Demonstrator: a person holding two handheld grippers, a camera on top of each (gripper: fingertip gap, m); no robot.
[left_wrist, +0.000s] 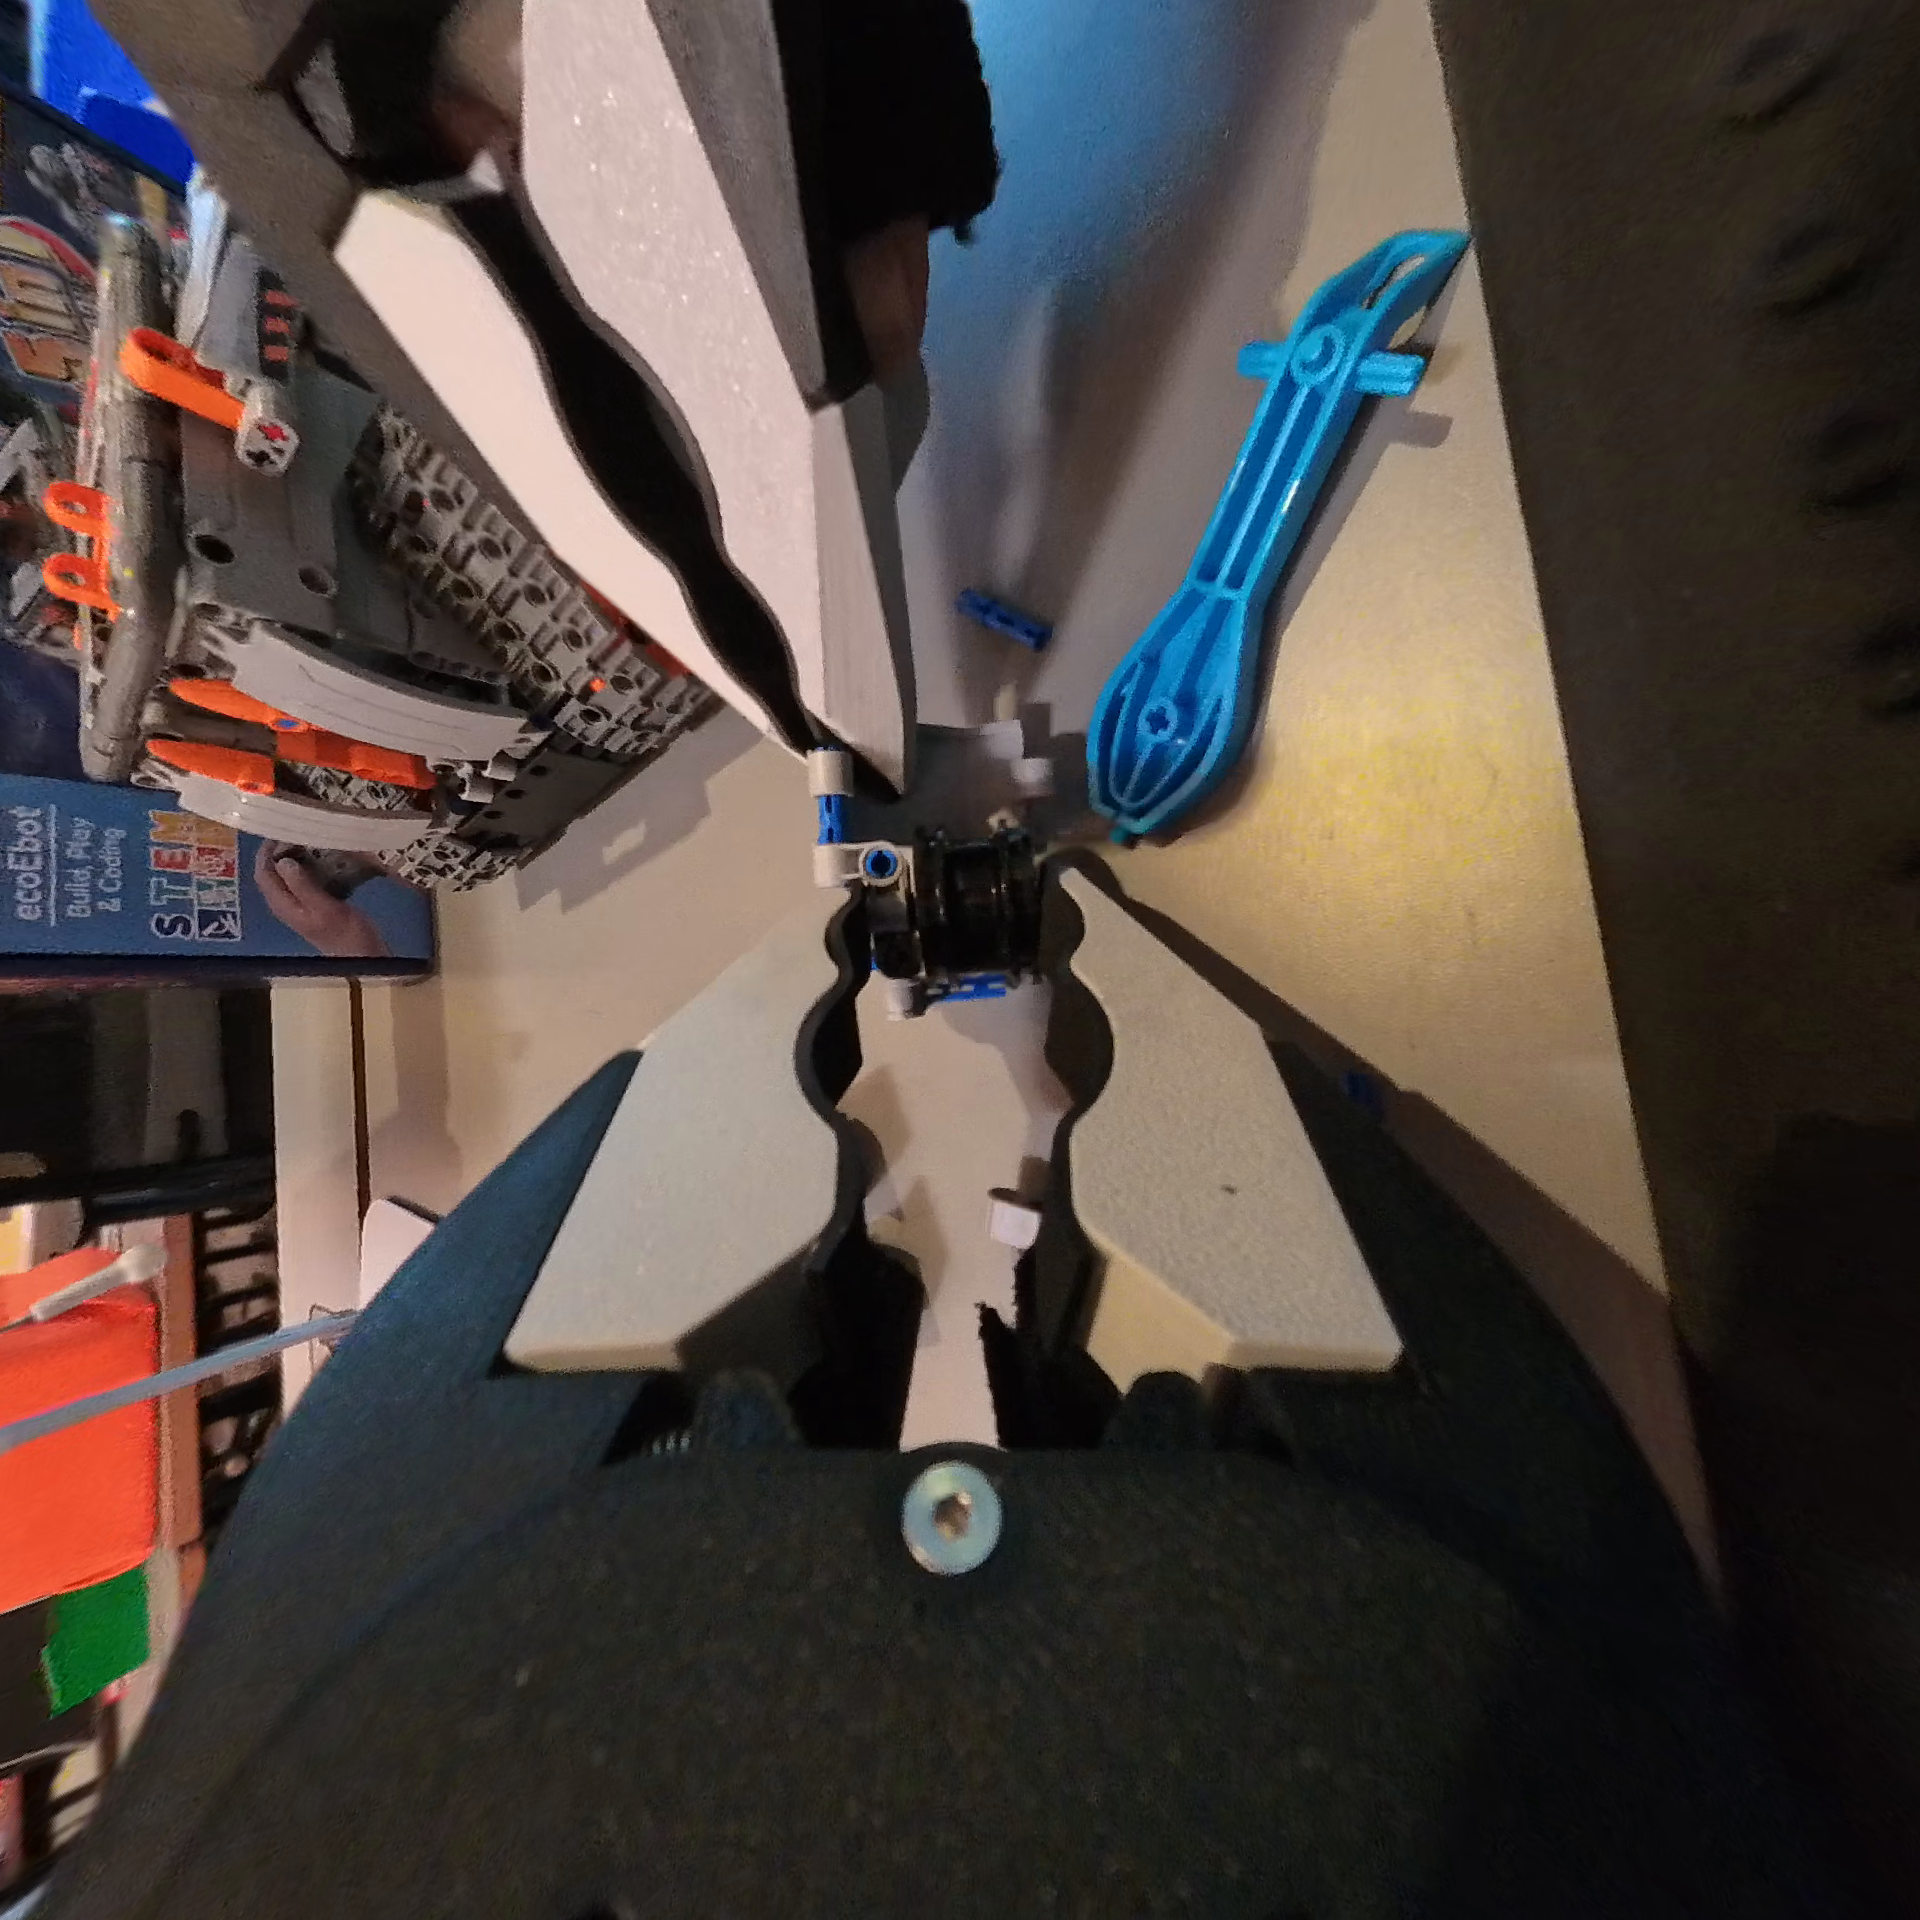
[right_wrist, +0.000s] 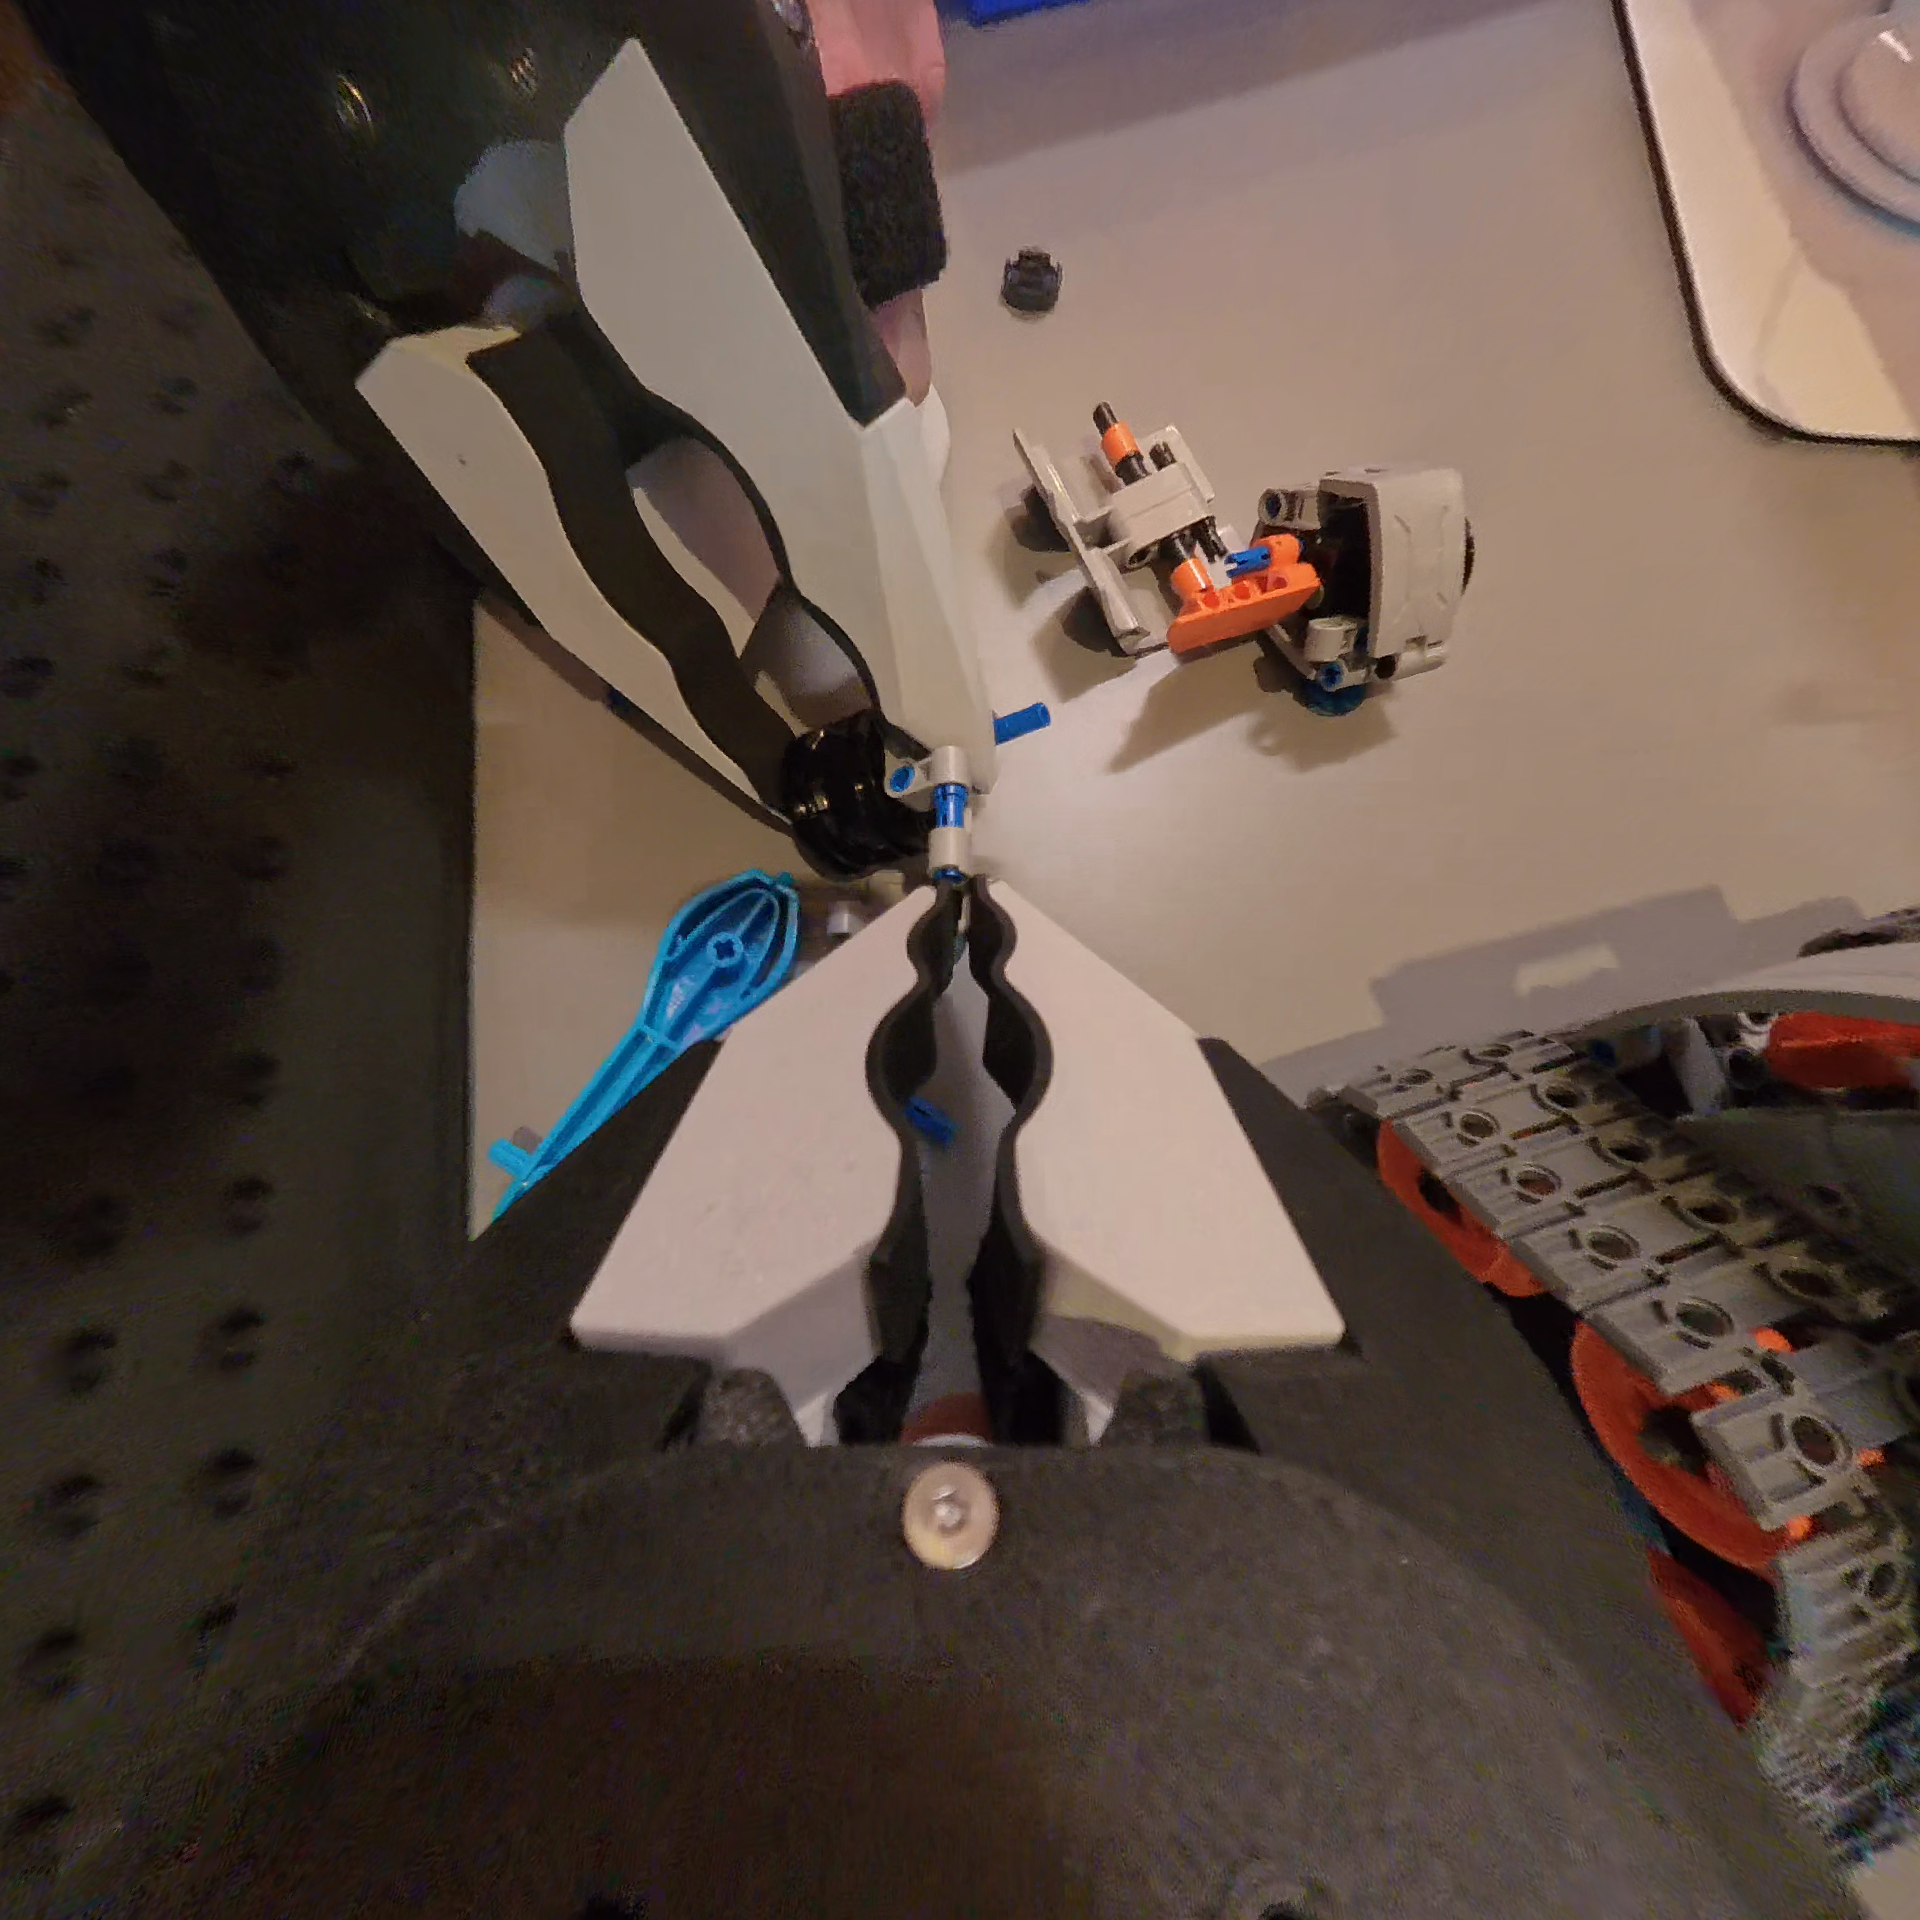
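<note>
A small black wheel (left_wrist: 971, 914) carries grey connectors joined by blue pins (left_wrist: 847, 831). My left gripper (left_wrist: 961, 925) is shut on the wheel and holds it above the table. My right gripper (right_wrist: 951, 896) is shut on the outer end of the grey-and-blue connector piece (right_wrist: 948, 831), which sticks out from the wheel (right_wrist: 842, 805). In the left wrist view the right gripper (left_wrist: 857, 764) comes in from the upper left. In the right wrist view the left gripper (right_wrist: 894, 774) comes in from the upper left. The two grippers' tips nearly meet.
A light blue plastic tool (left_wrist: 1226, 582) (right_wrist: 675, 1008) lies on the table beside a dark perforated board (right_wrist: 156, 727). A loose blue pin (left_wrist: 1003, 618) lies nearby. A grey-and-orange tracked model (left_wrist: 416, 644) (right_wrist: 1662, 1247), a small sub-assembly (right_wrist: 1247, 561), a black piece (right_wrist: 1032, 278) and a white tray (right_wrist: 1714, 260) surround the spot. Less than 4 cm separates the two grippers' tips.
</note>
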